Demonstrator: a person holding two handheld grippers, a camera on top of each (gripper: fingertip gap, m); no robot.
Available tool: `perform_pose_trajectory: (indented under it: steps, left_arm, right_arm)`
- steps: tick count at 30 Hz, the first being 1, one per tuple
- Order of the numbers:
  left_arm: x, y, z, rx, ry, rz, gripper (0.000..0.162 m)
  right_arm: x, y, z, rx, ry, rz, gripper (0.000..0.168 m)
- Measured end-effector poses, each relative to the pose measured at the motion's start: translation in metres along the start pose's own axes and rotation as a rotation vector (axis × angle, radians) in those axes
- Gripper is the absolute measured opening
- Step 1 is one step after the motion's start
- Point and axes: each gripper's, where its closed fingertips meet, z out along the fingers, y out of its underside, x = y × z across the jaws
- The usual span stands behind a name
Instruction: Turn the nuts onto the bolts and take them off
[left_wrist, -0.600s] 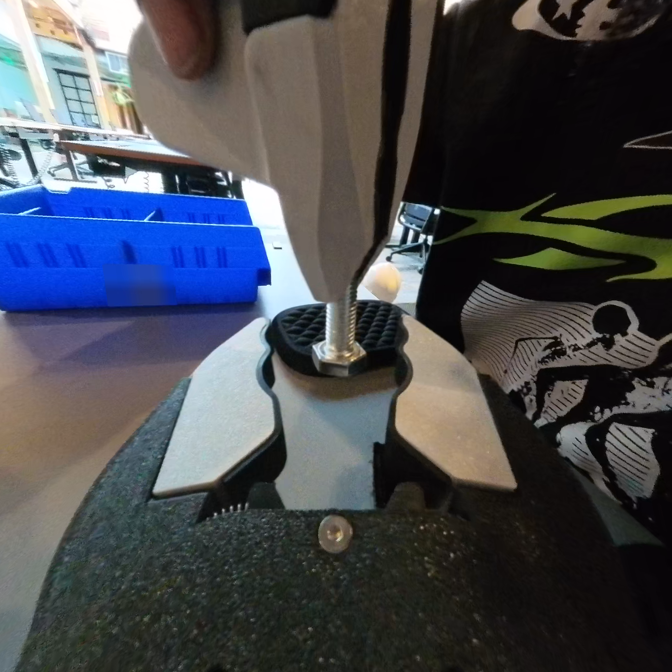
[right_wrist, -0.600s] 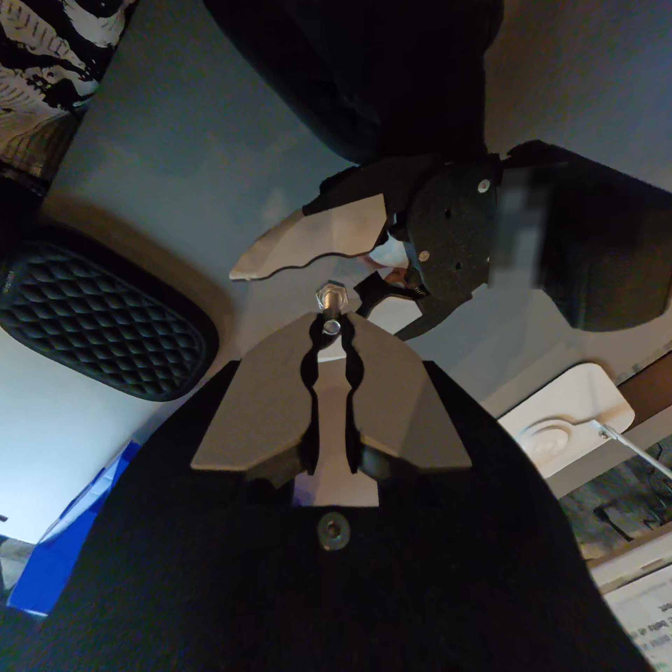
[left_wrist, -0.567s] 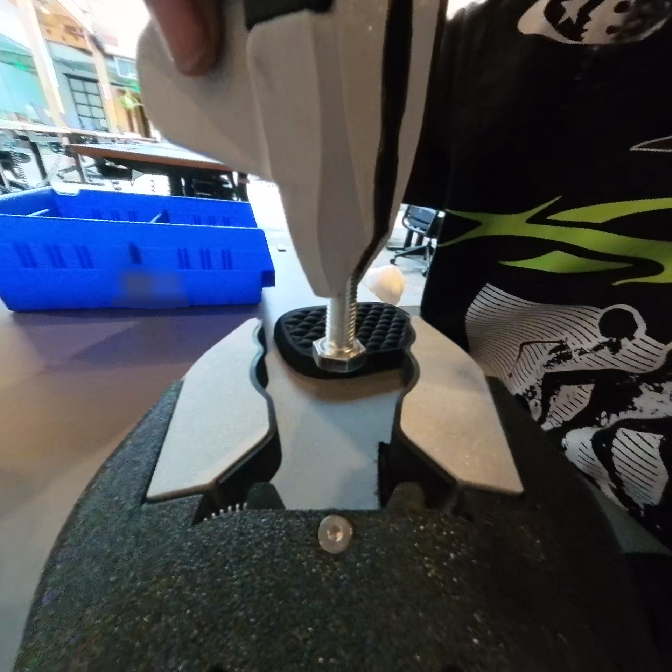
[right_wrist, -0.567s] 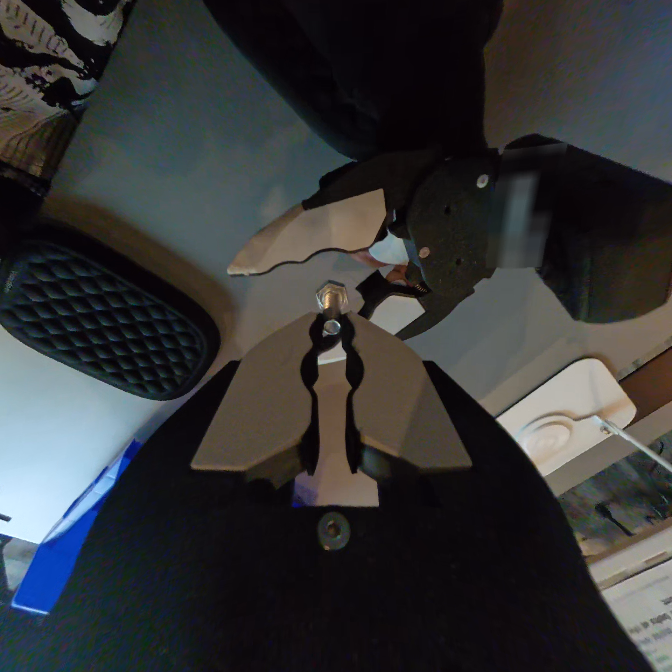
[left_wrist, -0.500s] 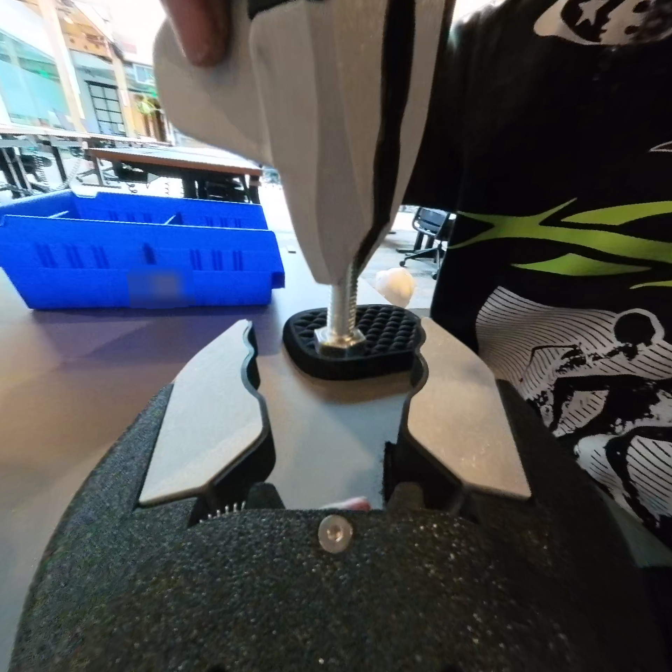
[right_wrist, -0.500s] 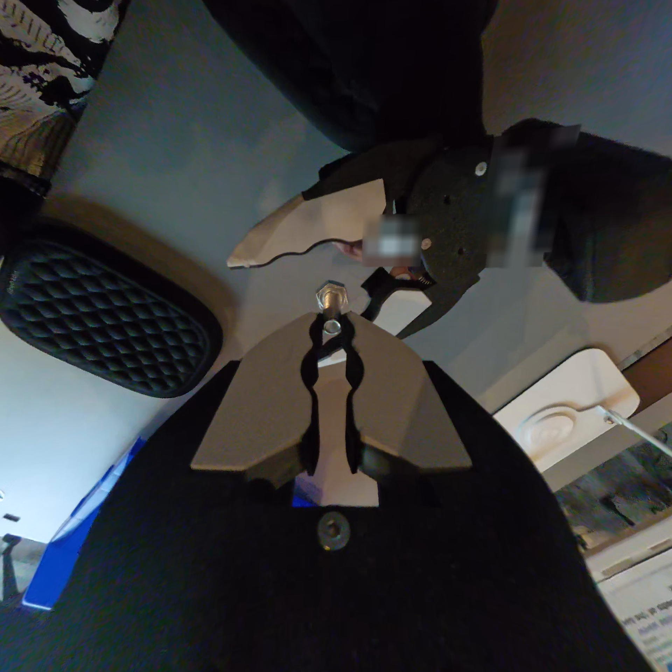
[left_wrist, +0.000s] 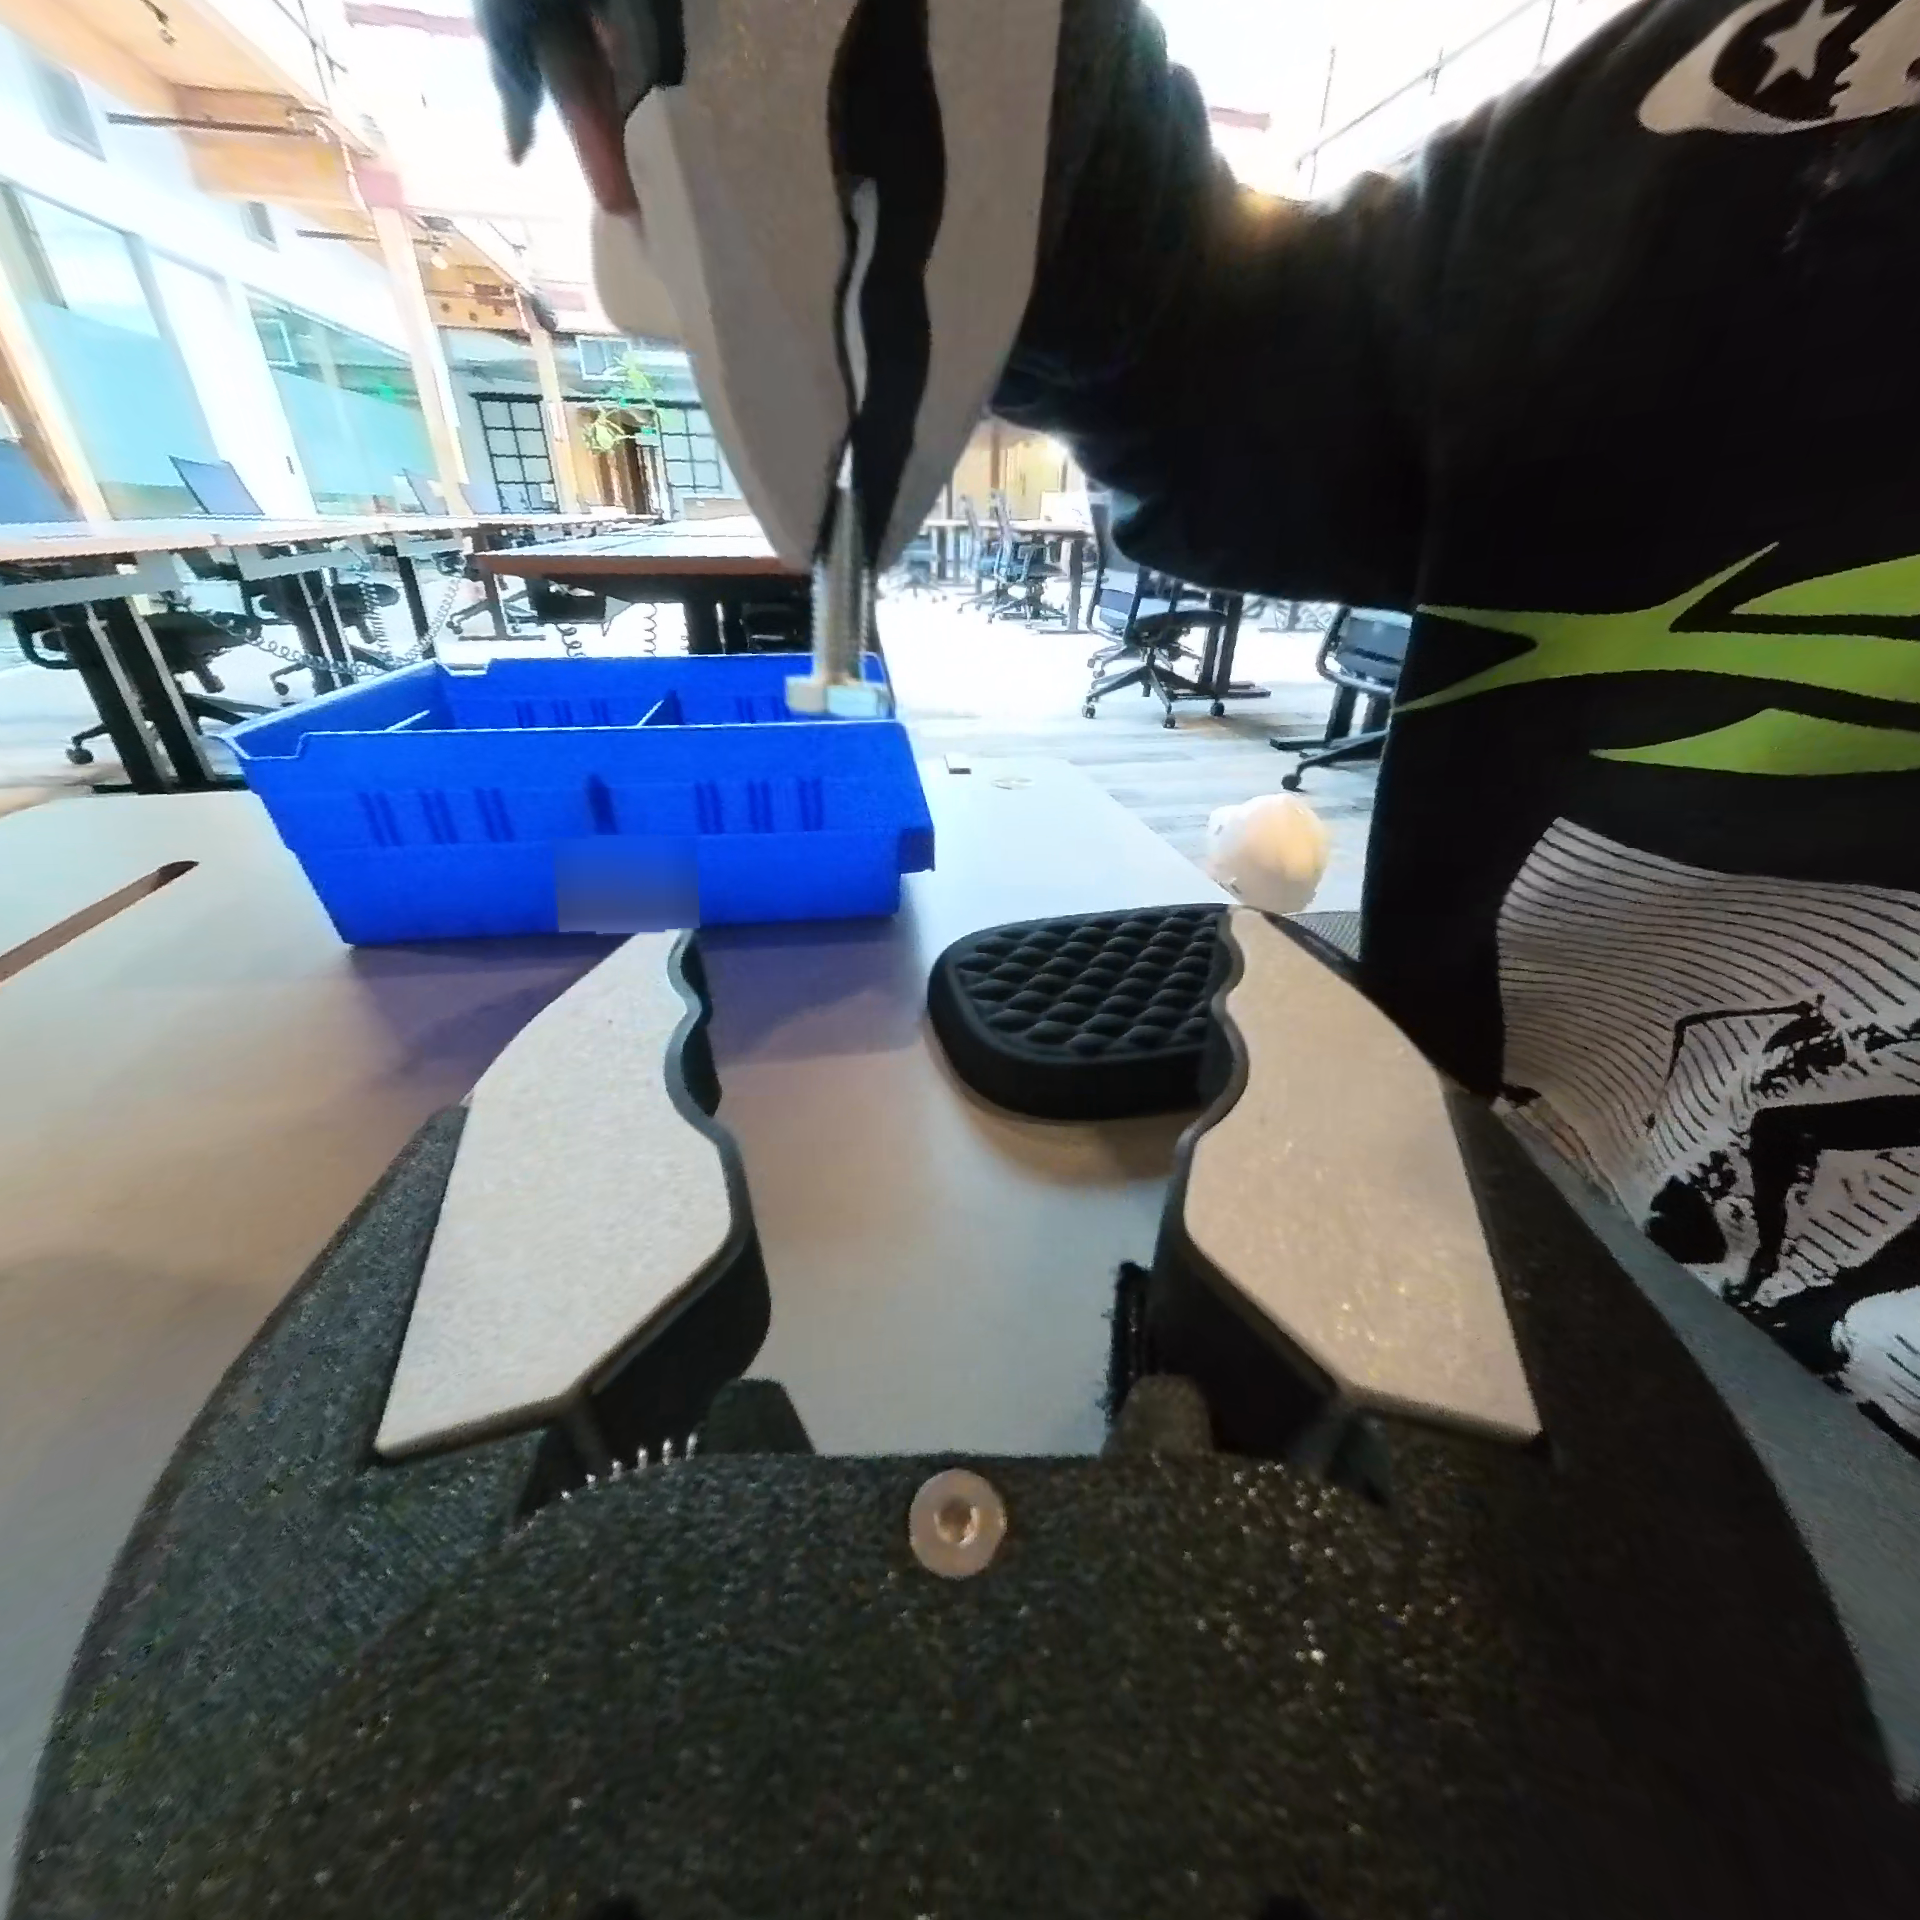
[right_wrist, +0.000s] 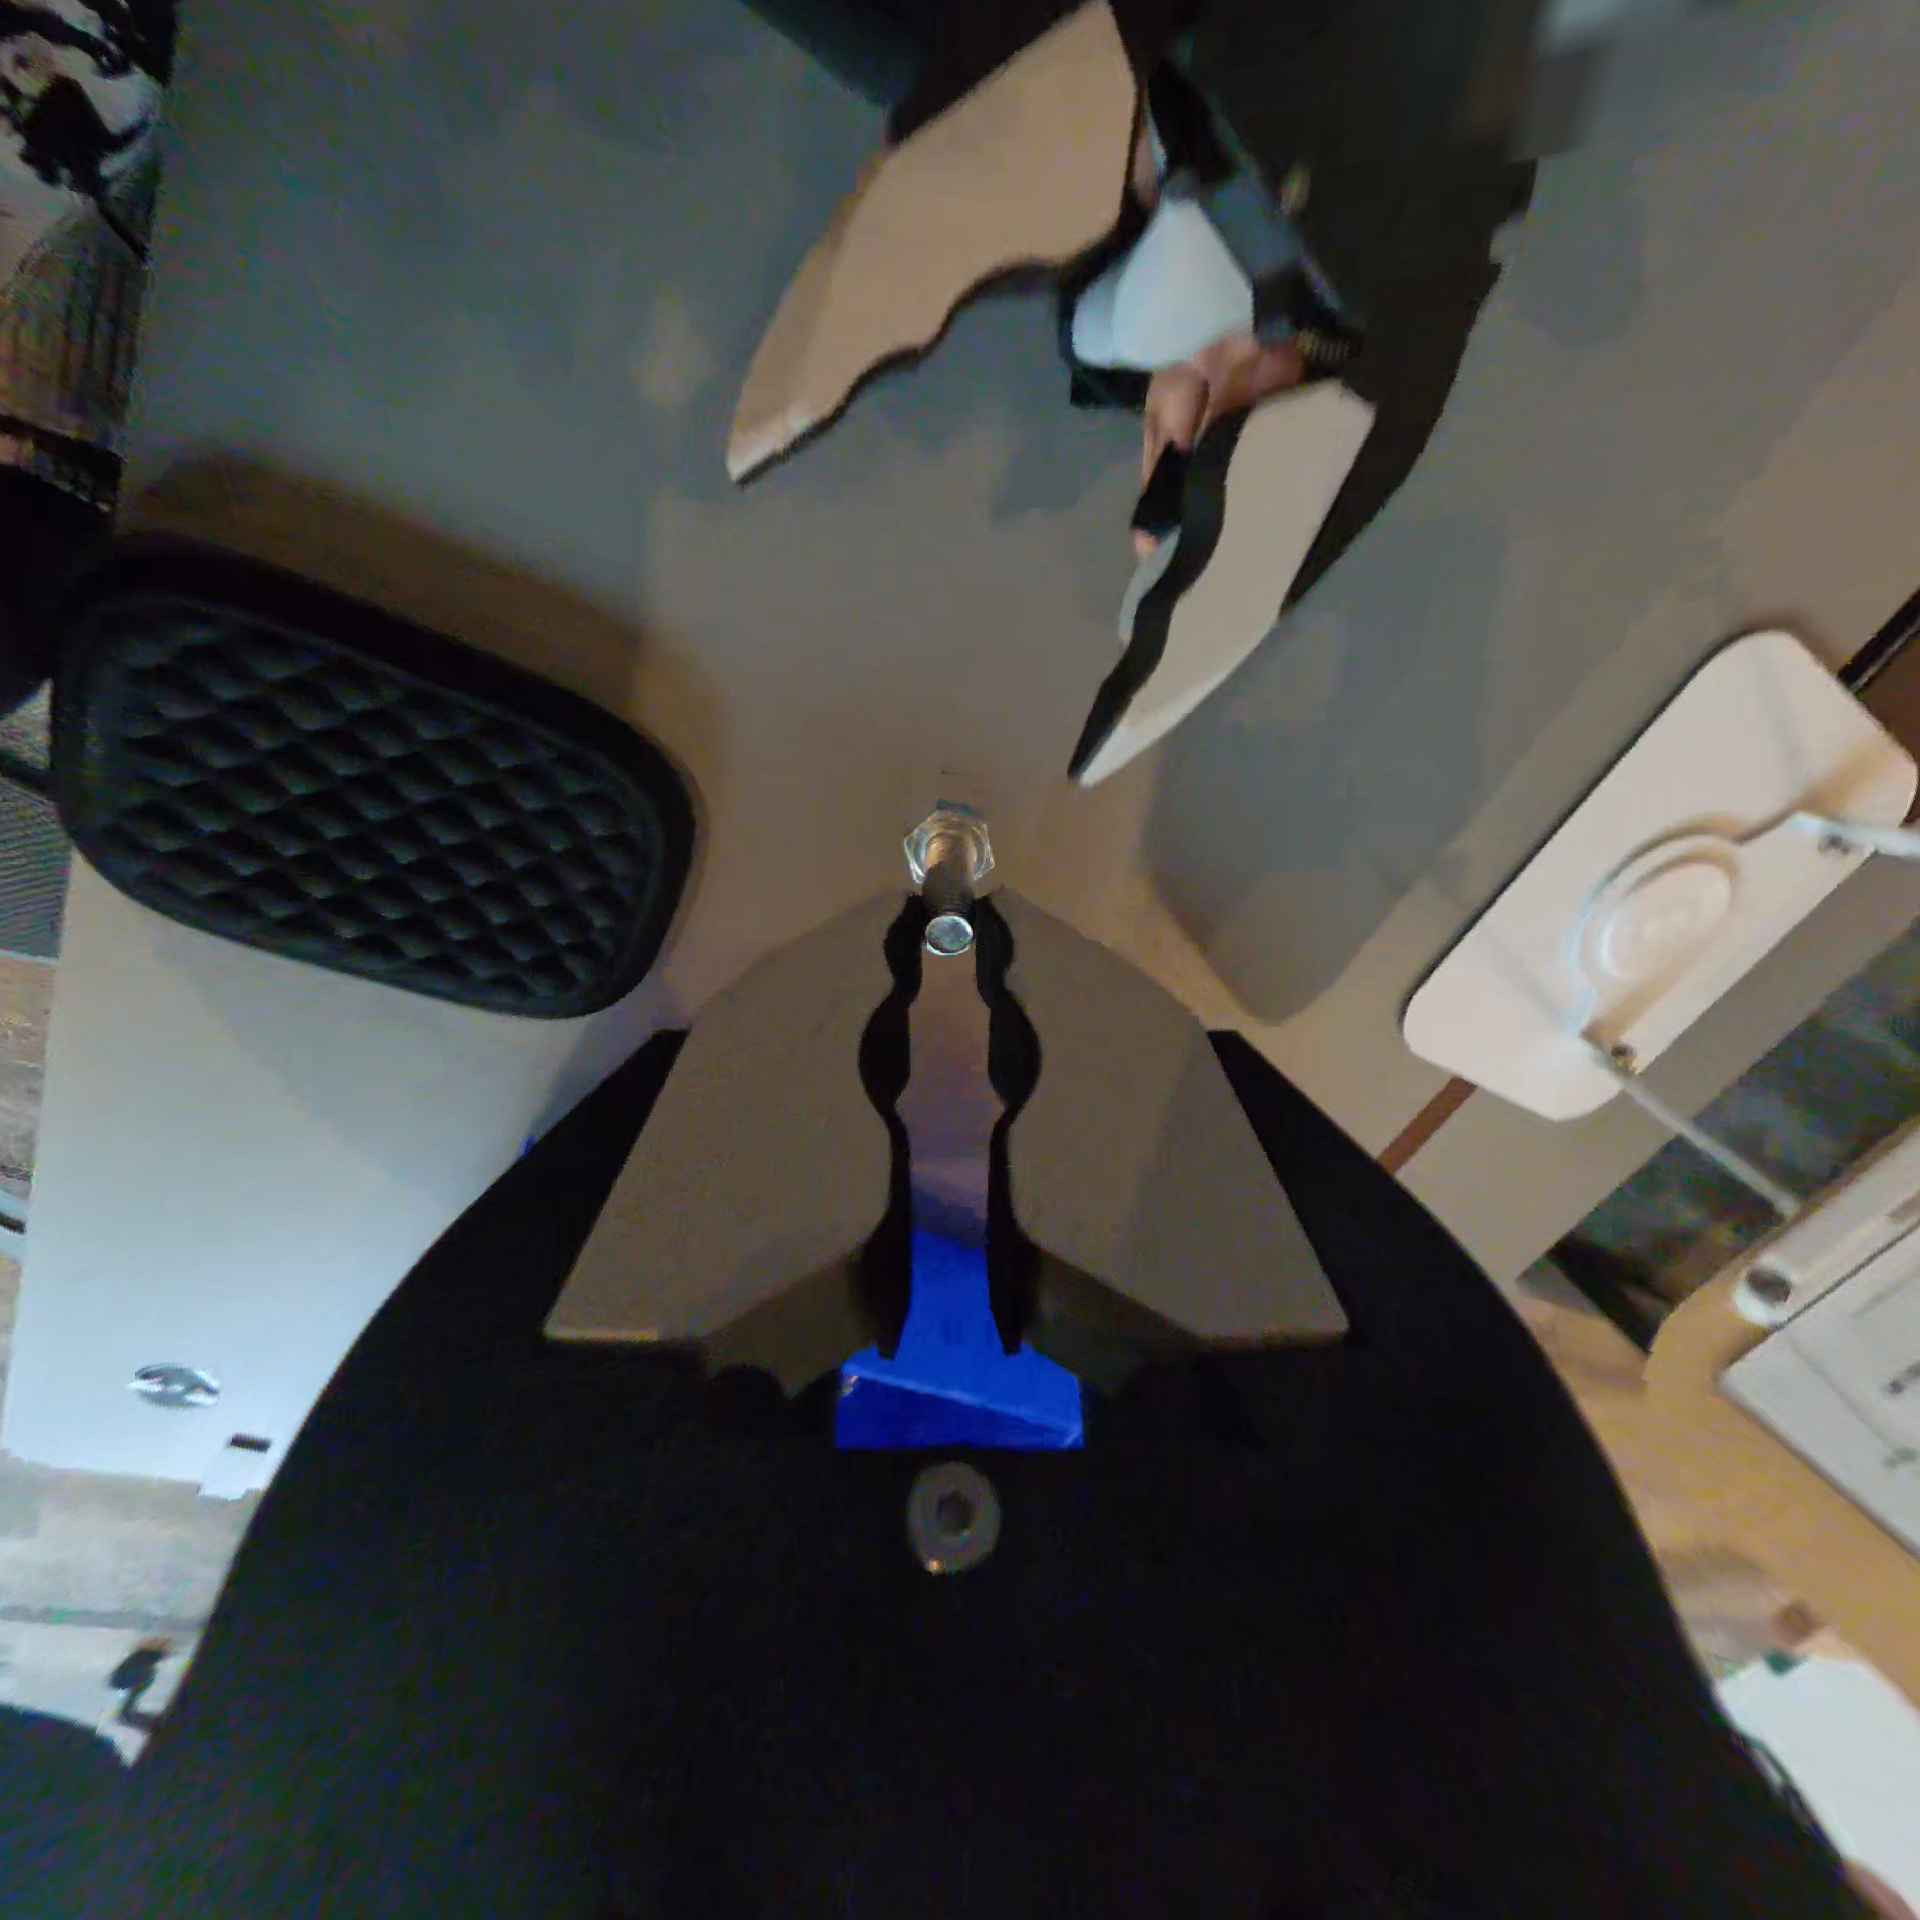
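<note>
In the left wrist view, the left hand-held gripper (left_wrist: 961, 1049) is released: its two grey fingers (left_wrist: 582, 1195) stand wide apart and nothing is between them. It is low over the grey worktop (left_wrist: 208, 1039). A black honeycomb pad (left_wrist: 1081, 1003) lies on the worktop just in front of the gripper's right finger, which hides part of it. Left of the pad and farther back stands a blue divided bin (left_wrist: 582, 800). Above the pad and to its left, the right hand-held gripper (left_wrist: 852, 520) points down, clenched on a threaded bolt (left_wrist: 847, 613). The bolt hangs upright in the air, with a nut (left_wrist: 836, 694) at its lower end, in front of the bin's far right corner. A person in a black printed shirt (left_wrist: 1662, 727) is to the right of the pad.

In the right wrist view, the right hand-held gripper (right_wrist: 949, 914) grasps the bolt (right_wrist: 949, 894) at its fingertips; the nut (right_wrist: 950, 842) is on the shaft beyond them. The pad (right_wrist: 364, 800) lies to the left of the bolt. The left hand-held gripper (right_wrist: 914, 613) is above the bolt in the picture, blurred, its fingers spread and apart from the nut. A white plate-like fitting (right_wrist: 1662, 883) is right of the bolt.
</note>
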Motion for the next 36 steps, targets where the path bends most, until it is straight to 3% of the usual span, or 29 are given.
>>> perform_pose_trajectory:
  steps: [10, 18, 24, 36]
  left_arm:
    - [-0.001, -0.002, -0.001, -0.003, -0.016, 0.023, 0.089]
    - [-0.002, 0.001, 0.0, -0.016, -0.017, 0.024, 0.086]
    - [-0.004, 0.003, 0.0, -0.026, -0.027, 0.025, 0.085]
    - [-0.008, 0.006, -0.001, -0.039, -0.042, 0.026, 0.083]
  right_arm:
    - [-0.05, 0.126, -0.033, -0.145, 0.039, 0.387, 0.009]
    - [-0.104, 0.206, -0.015, -0.207, 0.003, 0.652, 0.009]
    - [-0.123, 0.238, 0.025, -0.195, -0.021, 0.767, 0.009]
    - [-0.129, 0.263, 0.091, -0.18, -0.072, 0.858, 0.009]
